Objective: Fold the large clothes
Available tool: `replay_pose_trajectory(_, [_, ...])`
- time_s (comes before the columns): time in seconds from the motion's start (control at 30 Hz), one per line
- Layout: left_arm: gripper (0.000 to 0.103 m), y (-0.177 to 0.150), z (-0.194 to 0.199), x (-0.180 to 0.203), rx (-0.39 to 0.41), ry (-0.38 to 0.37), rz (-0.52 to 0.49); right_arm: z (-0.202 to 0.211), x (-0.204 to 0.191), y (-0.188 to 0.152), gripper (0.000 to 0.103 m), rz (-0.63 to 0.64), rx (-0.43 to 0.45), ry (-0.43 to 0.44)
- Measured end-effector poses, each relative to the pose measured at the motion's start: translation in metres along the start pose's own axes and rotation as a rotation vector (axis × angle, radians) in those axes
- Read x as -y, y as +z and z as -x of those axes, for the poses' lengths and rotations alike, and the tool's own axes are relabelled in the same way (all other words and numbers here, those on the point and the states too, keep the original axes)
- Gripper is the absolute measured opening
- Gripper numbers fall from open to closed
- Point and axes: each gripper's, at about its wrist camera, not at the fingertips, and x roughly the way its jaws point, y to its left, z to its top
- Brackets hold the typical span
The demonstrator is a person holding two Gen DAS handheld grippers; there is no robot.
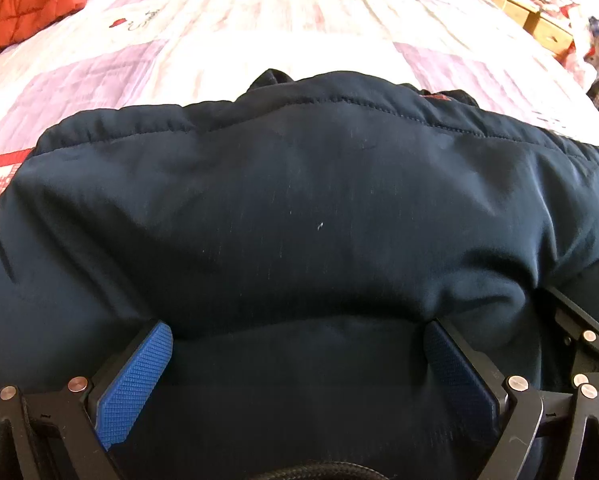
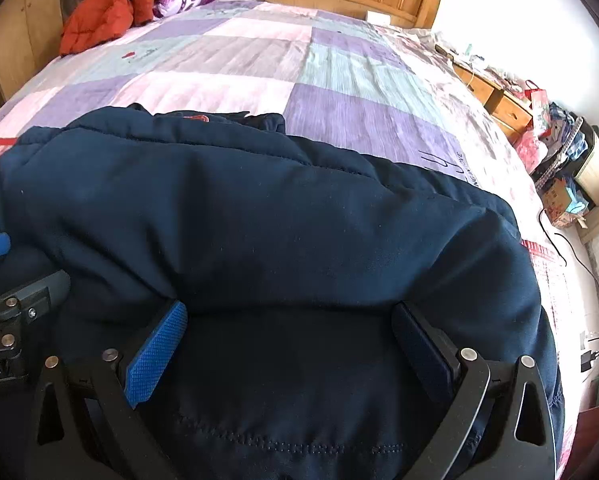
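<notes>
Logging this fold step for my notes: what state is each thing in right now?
Navy jacket: bunched in a padded heap on the bed, fold unfinished.
Left hand-held gripper: open, fingers pressed against the jacket.
Right hand-held gripper: open, jacket fabric between its fingers.
Orange jacket: crumpled by the headboard.
Bedspread: spread flat.

Daylight blows out the upper right of my views; the bed [image 1: 259, 20] glares white, edges bend, corners go dark.
</notes>
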Motion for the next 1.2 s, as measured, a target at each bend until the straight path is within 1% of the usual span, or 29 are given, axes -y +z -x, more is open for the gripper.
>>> replay_pose_trajectory(0.6, [0.103,0.015,-0.016,0.000,-0.025,0.017,-0.005,-0.009,0.001,0.007,0.103,0.010,-0.015,-0.006])
replay_pose_trajectory(0.83, [0.103,0.039,-0.038,-0.011,-0.080,0.000,0.023,-0.026,0.008,0.024,0.103,-0.002,-0.055,0.015])
replay_pose_trajectory(0.93, [0.103,0.051,-0.046,-0.015,-0.107,-0.015,0.018,-0.035,0.013,0.034,0.103,-0.010,-0.079,0.029])
replay_pose_trajectory(1.03, [0.103,0.058,-0.051,-0.022,-0.123,-0.038,0.029,-0.039,0.017,0.040,0.103,-0.008,-0.081,0.043])
replay_pose_trajectory(1.13, [0.103,0.066,-0.053,-0.034,-0.149,-0.087,0.076,-0.036,0.023,0.040,0.103,-0.029,-0.073,0.073])
replay_pose_trajectory(1.17, [0.103,0.068,-0.055,-0.042,-0.167,-0.126,0.110,-0.033,0.026,0.040,0.103,-0.038,-0.070,0.090])
replay_pose_trajectory(1.2, [0.103,0.069,-0.057,-0.048,-0.177,-0.149,0.134,-0.029,0.027,0.039,0.103,-0.044,-0.063,0.103])
